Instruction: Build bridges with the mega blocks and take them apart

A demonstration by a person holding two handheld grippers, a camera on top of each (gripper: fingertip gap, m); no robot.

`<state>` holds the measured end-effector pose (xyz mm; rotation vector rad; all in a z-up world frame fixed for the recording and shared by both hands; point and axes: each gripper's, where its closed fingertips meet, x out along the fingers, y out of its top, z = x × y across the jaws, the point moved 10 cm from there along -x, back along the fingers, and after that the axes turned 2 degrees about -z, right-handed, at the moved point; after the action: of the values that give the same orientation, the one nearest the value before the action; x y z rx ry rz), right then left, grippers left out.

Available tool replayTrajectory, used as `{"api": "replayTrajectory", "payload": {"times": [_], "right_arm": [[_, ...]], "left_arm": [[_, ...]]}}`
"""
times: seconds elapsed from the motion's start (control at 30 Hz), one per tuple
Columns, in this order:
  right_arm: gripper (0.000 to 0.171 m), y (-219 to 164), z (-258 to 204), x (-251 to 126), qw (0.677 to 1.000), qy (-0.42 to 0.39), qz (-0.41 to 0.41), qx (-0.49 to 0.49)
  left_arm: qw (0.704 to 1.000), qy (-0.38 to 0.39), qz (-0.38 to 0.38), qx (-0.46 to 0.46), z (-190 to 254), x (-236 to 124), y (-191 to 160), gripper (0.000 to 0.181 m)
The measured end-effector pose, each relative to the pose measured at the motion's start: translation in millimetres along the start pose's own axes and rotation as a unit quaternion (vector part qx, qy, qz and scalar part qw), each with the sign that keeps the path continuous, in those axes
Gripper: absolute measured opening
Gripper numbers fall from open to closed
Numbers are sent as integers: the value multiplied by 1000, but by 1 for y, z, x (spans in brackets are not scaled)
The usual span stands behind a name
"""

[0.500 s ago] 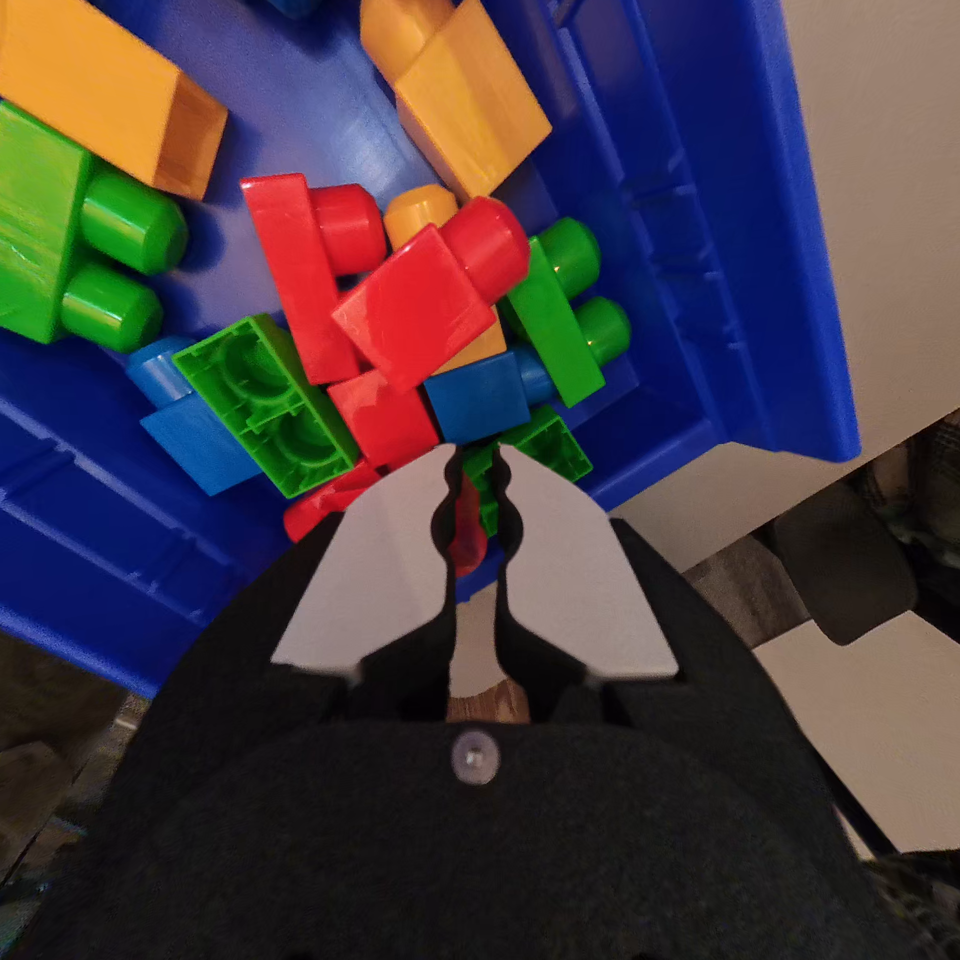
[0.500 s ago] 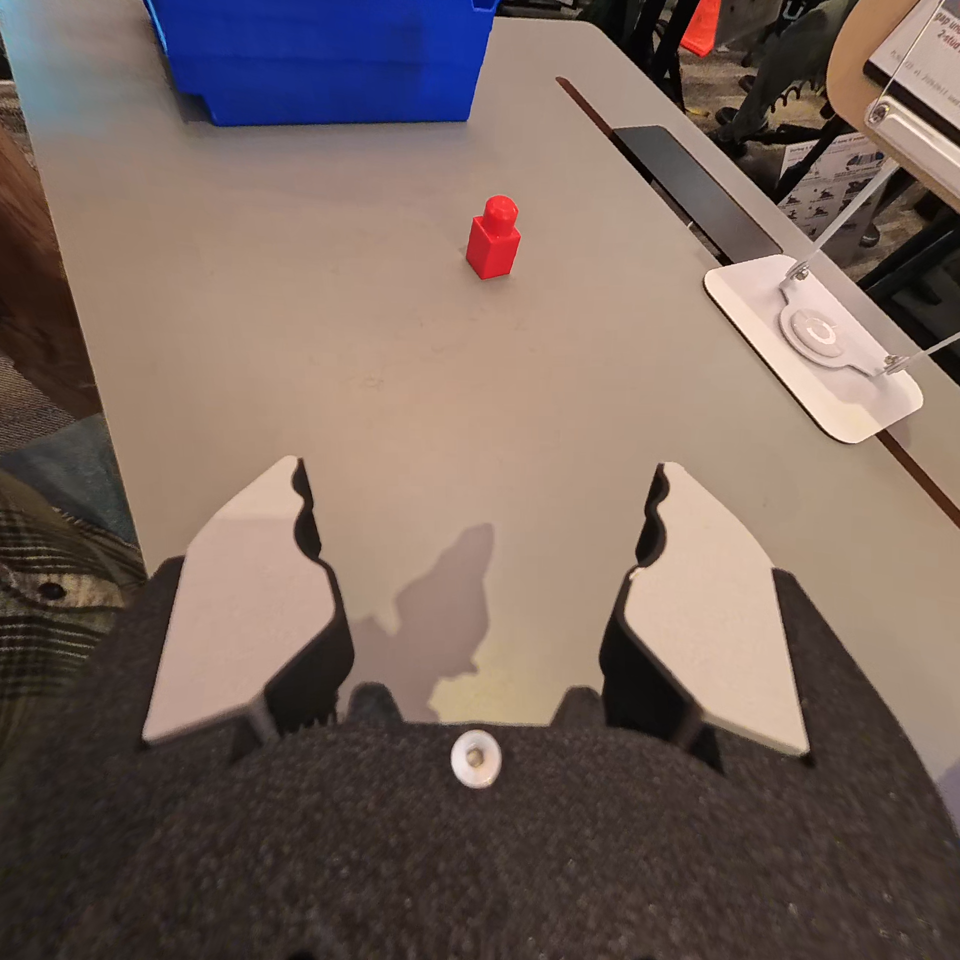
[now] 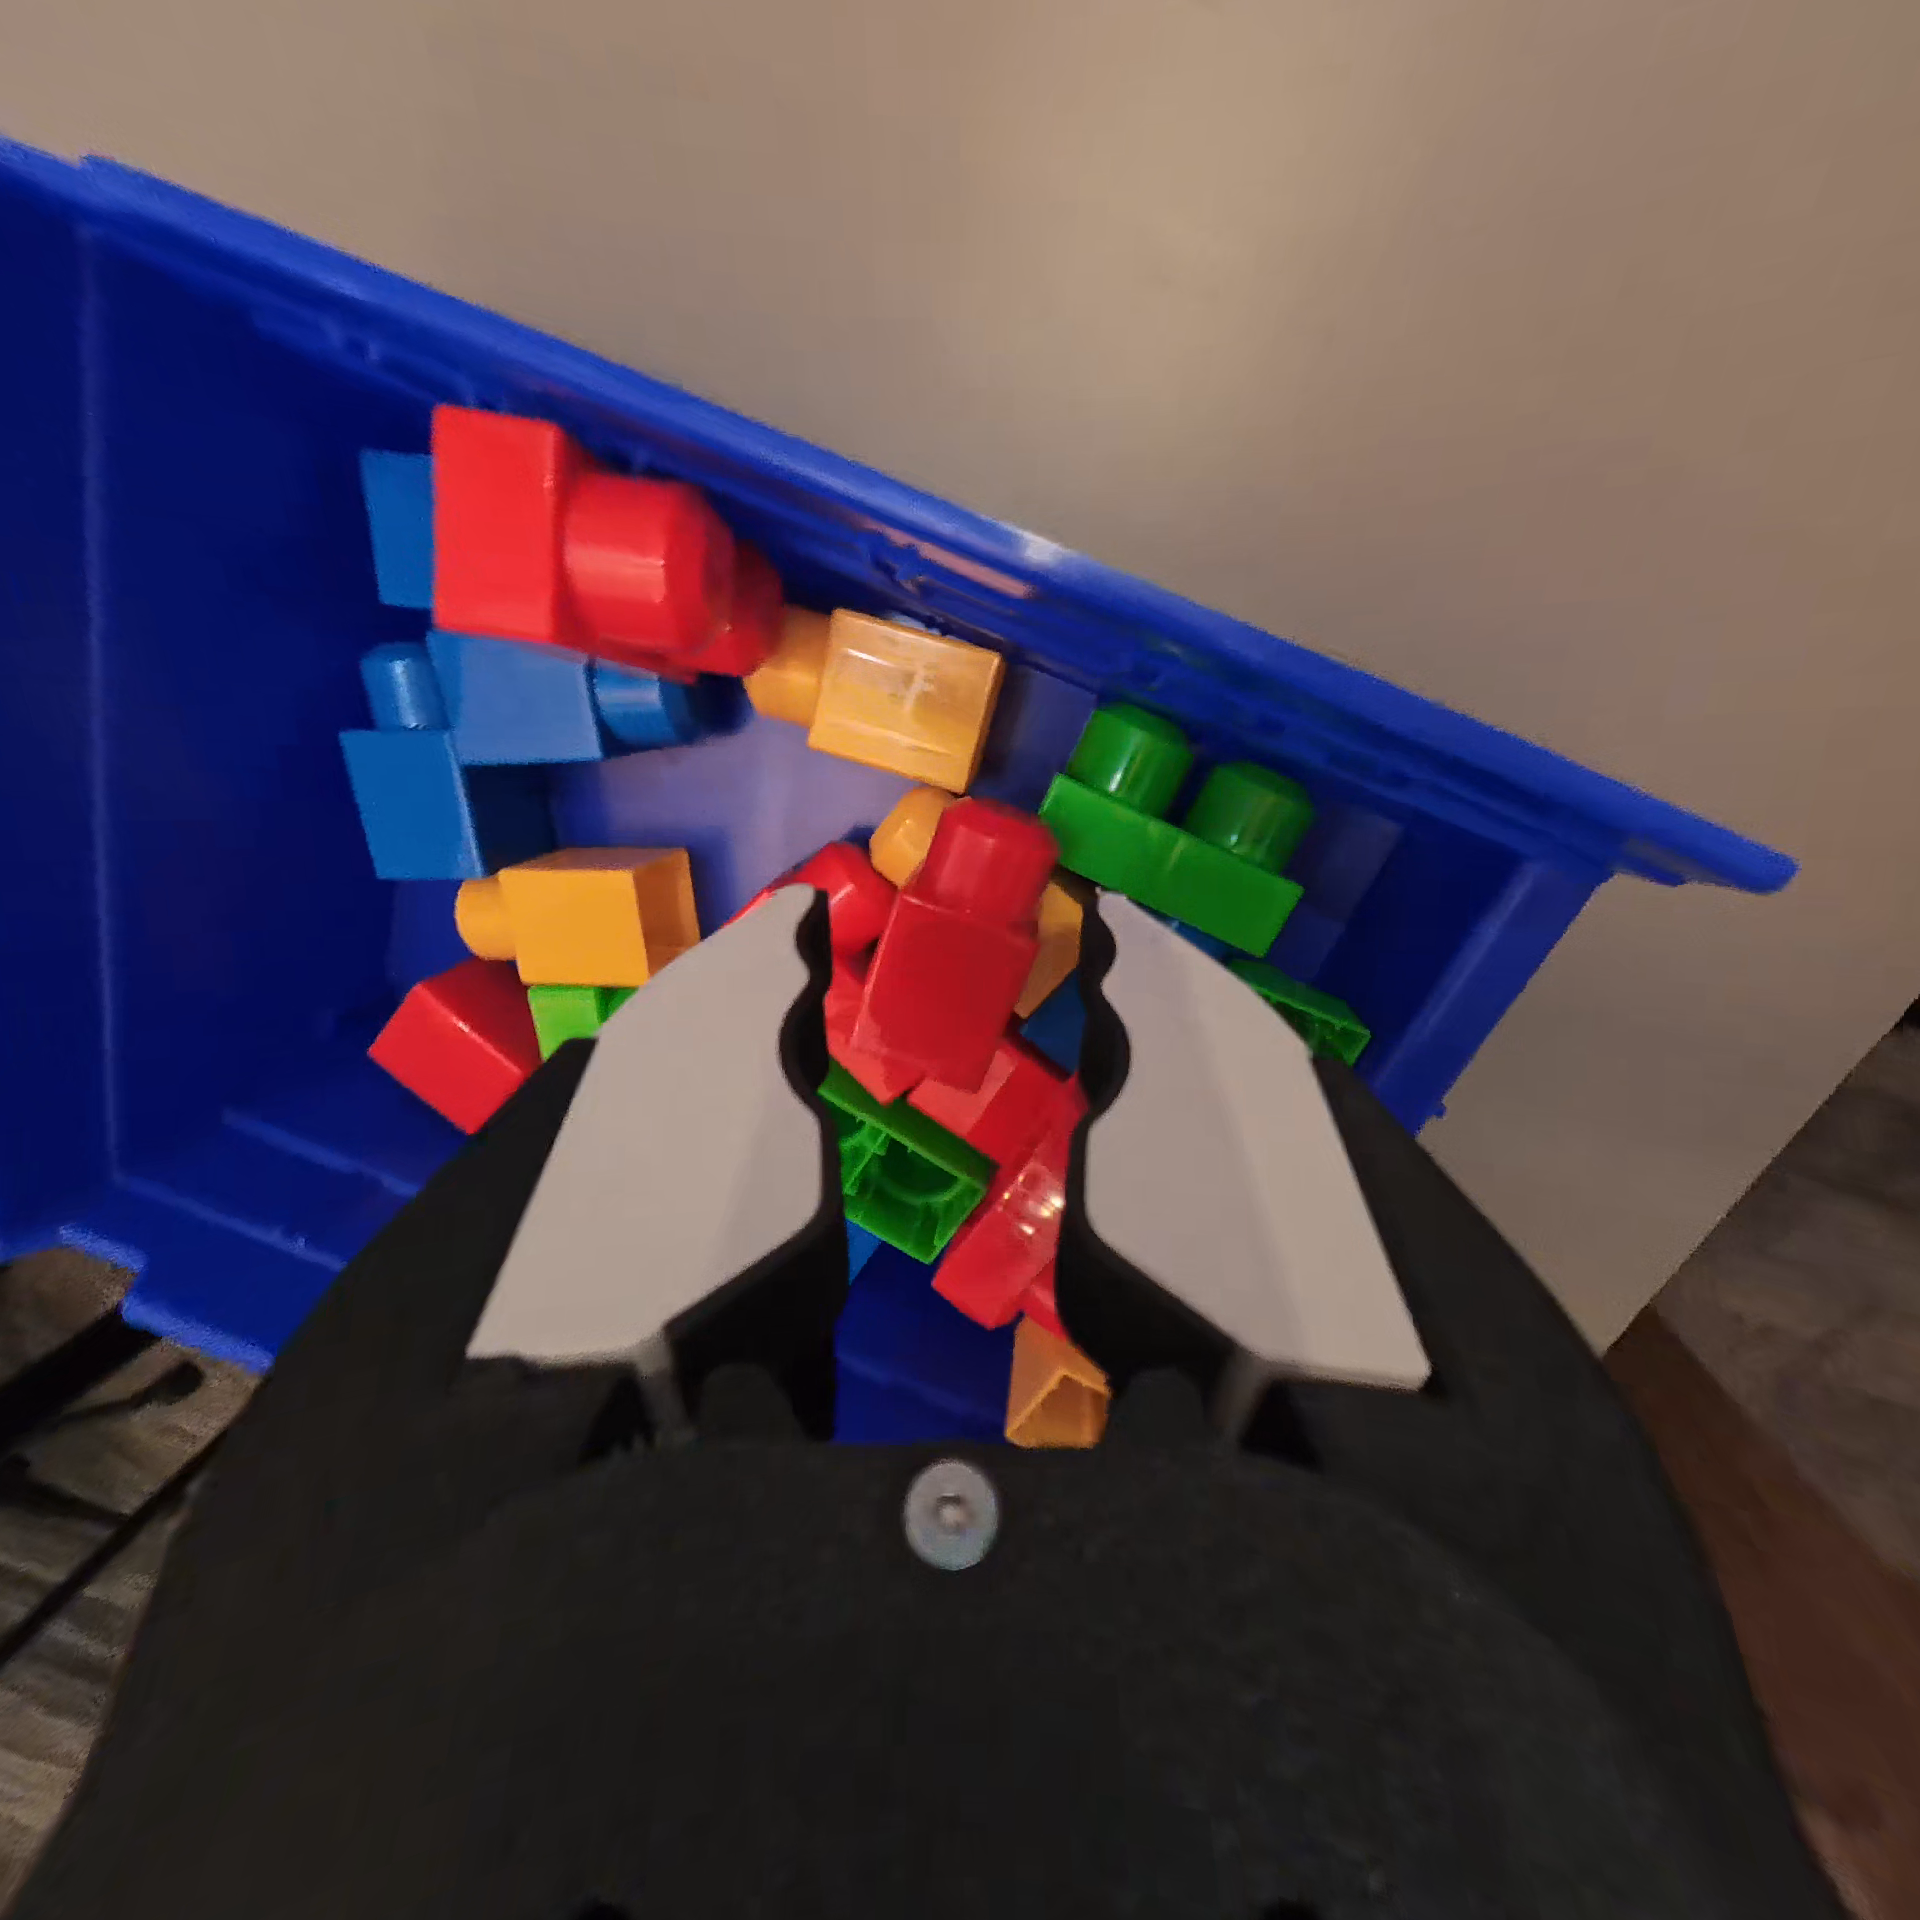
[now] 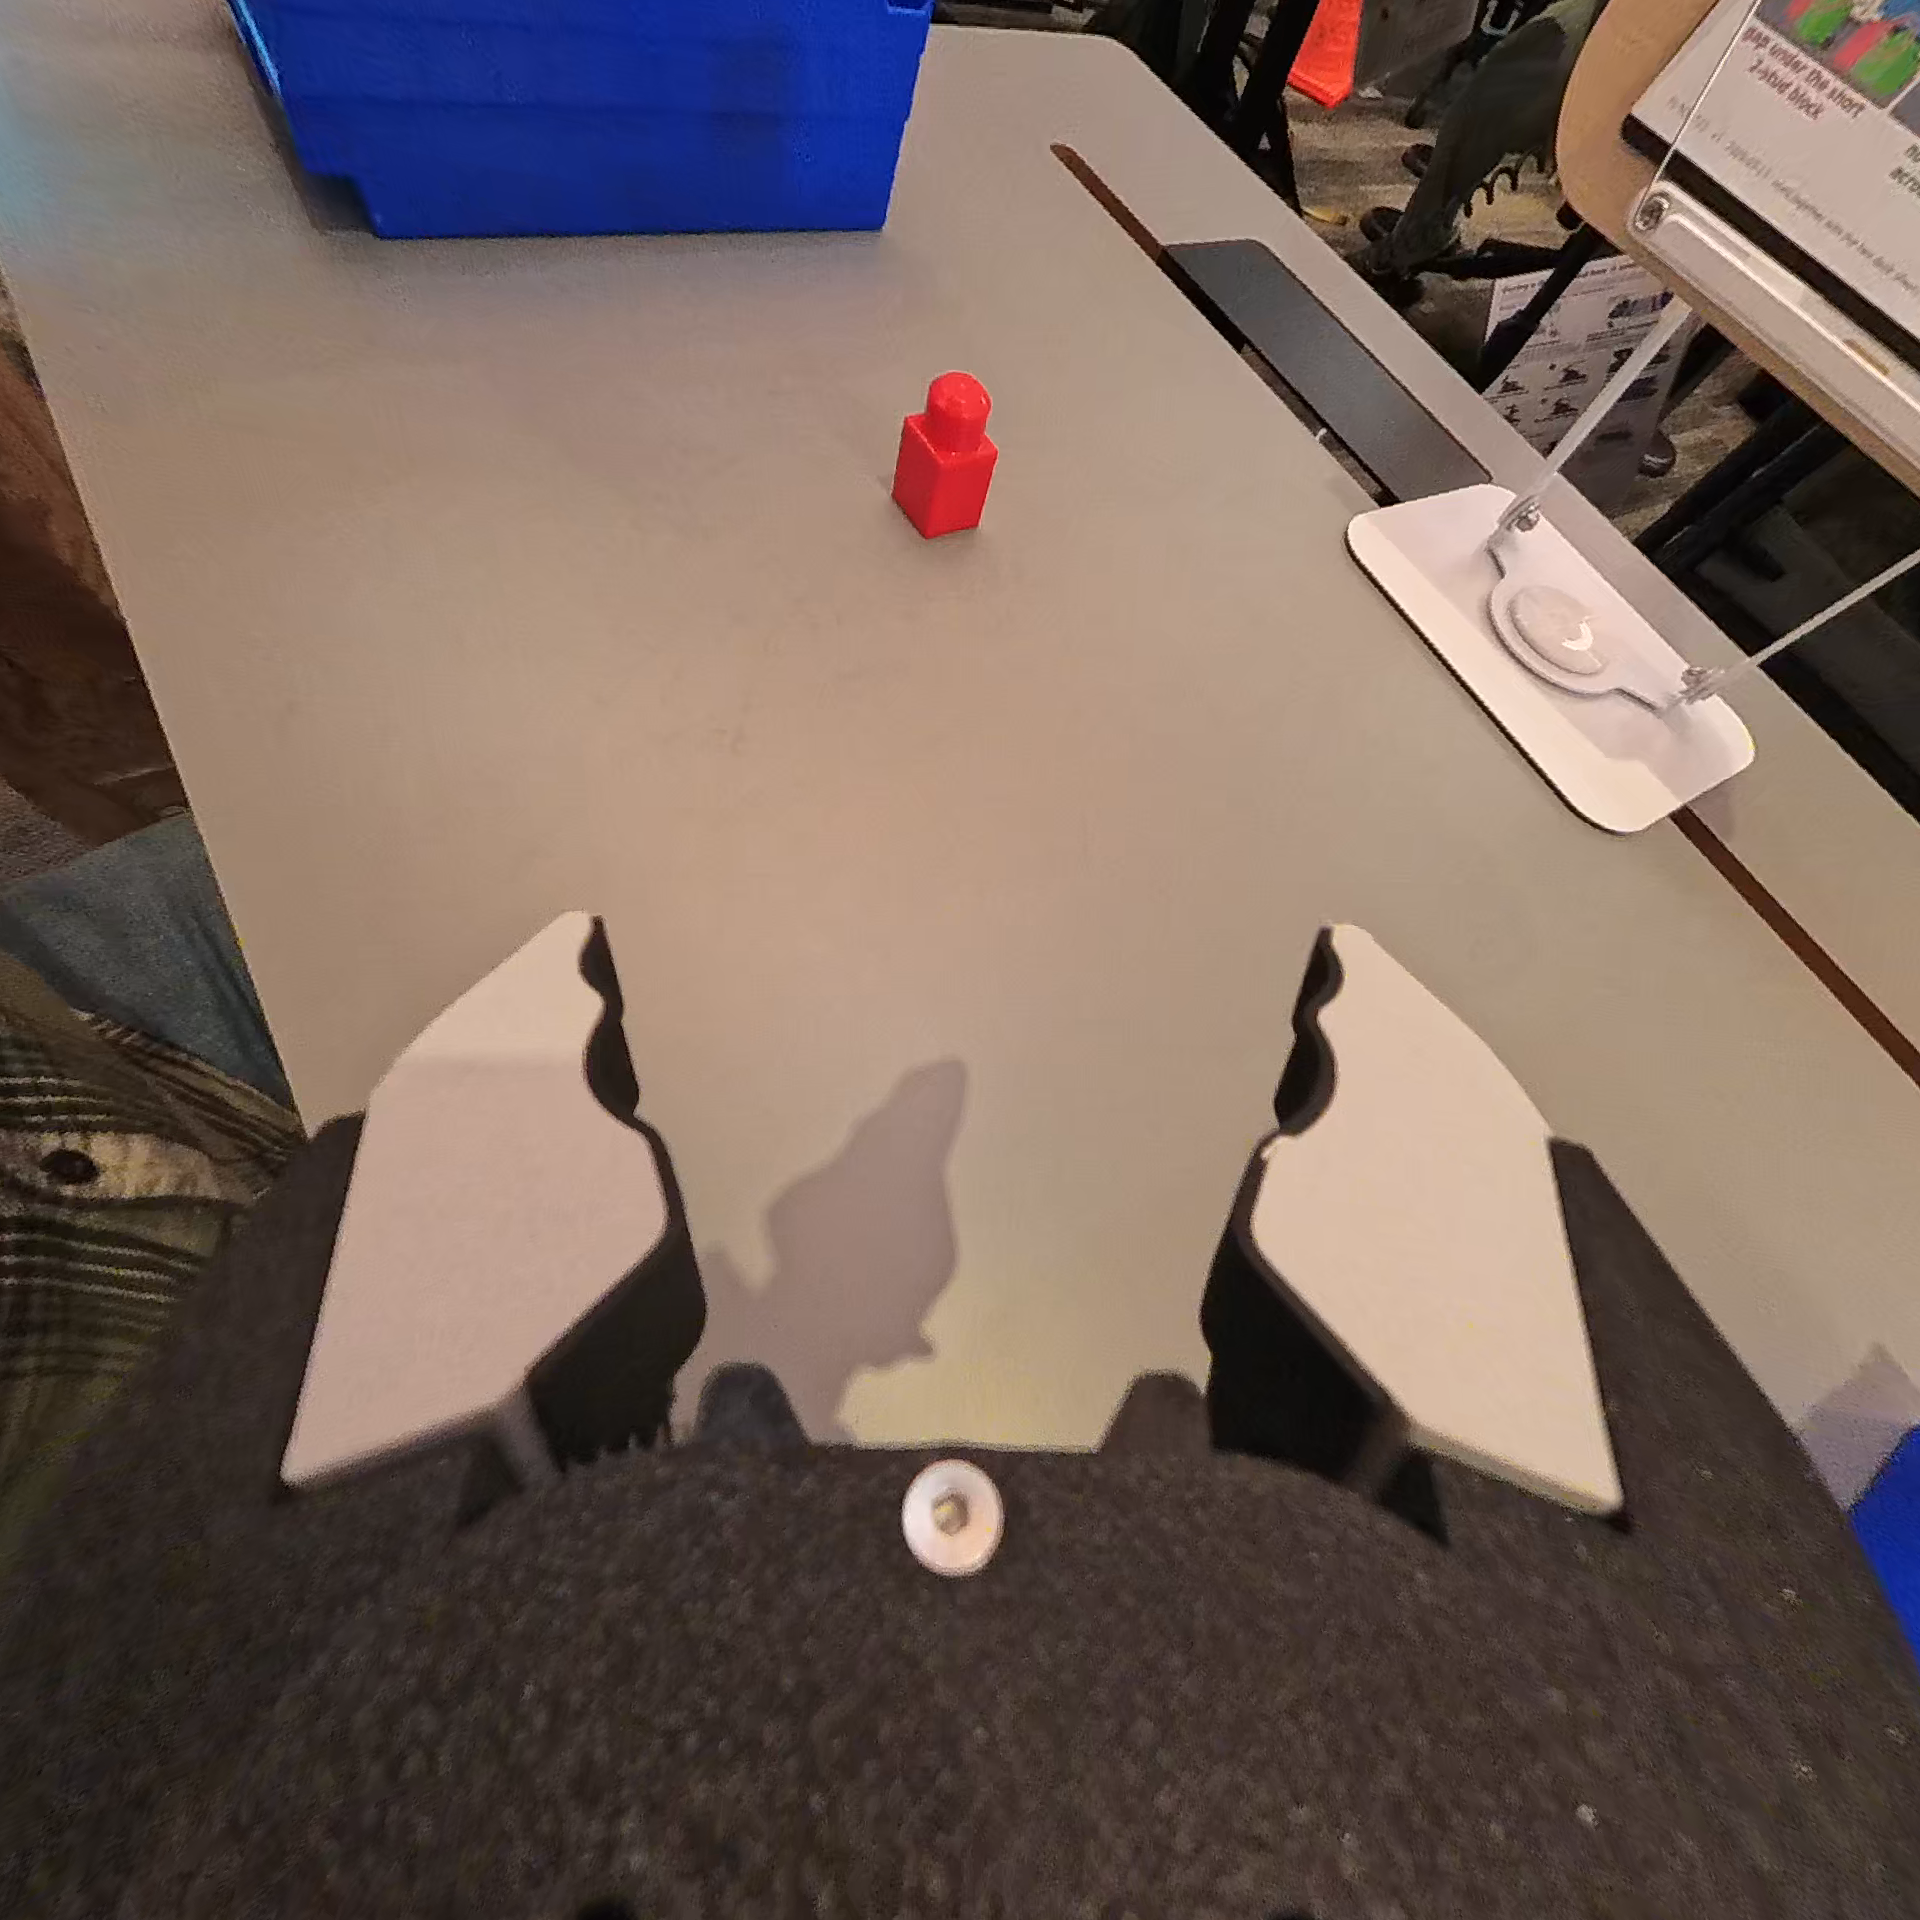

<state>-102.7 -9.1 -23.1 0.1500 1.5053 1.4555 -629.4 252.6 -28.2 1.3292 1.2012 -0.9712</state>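
- Our left gripper [image 3: 951,940] was part way open, with one finger on each side of a red block [image 3: 951,966] in the middle of the frame. We could not tell if the fingers touched it.
- Half a second before, those fingers were almost shut with only a thin red bit between them. Now they had opened and sat around this one-bump block. We think we were getting ready to pick it up for the bridge.
- Around it lay a pile of red, green, blue and orange blocks, all inside the blue bin [image 3: 208,727]. A green block [image 3: 909,1169] sat right under the red one and could get bumped or lifted too.
- Our right gripper [image 4: 961,961] was wide open and held nothing, just as before. It hung over the grey table [image 4: 623,727].
- One red block on the table [image 4: 943,457] stood upright in the upper middle of the frame.
- A white stand [image 4: 1558,665] sat at the right edge.
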Motion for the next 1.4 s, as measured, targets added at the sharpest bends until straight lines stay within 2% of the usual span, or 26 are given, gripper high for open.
{"api": "replayTrajectory", "payload": {"times": [0.27, 0.57, 0.7, 0.8, 0.9, 1.0, 1.1, 1.13, 1.23, 1.4], "right_arm": [[121, 3, -2, 1, 1000, -2, -4, -2], [122, 0, 0, -1, 1000, -7, -3, 0], [121, -3, 0, -5, 1000, -9, 1, 3], [121, -6, 0, -9, 1000, -12, 5, 6], [121, -11, 1, -14, 1000, -13, 12, 10], [121, -15, 2, -16, 1000, -11, 19, 15], [121, -17, 0, -19, 1000, -7, 26, 14], [120, -18, 0, -20, 1000, -7, 27, 13], [120, -21, -1, -29, 999, -9, 31, 13], [120, -30, -1, -44, 999, -18, 37, 21]], "left_arm": [[989, -35, -129, 65, 0, 23, 20, 40], [975, -50, -201, 78, 2, 46, 21, 31], [979, -33, -195, 42, -4, 43, 18, 31], [992, 6, -126, -5, -16, 21, 18, 30], [995, 73, 26, -57, -27, -19, 32, 30], [960, 92, 240, -110, -22, -54, 72, 30], [915, 35, 379, -129, -5, -52, 116, 30], [910, 11, 395, -126, 2, -42, 129, 30], [917, -35, 379, -122, 12, -2, 158, 30], [904, -101, 387, -148, 9, 54, 173, 30]]}}
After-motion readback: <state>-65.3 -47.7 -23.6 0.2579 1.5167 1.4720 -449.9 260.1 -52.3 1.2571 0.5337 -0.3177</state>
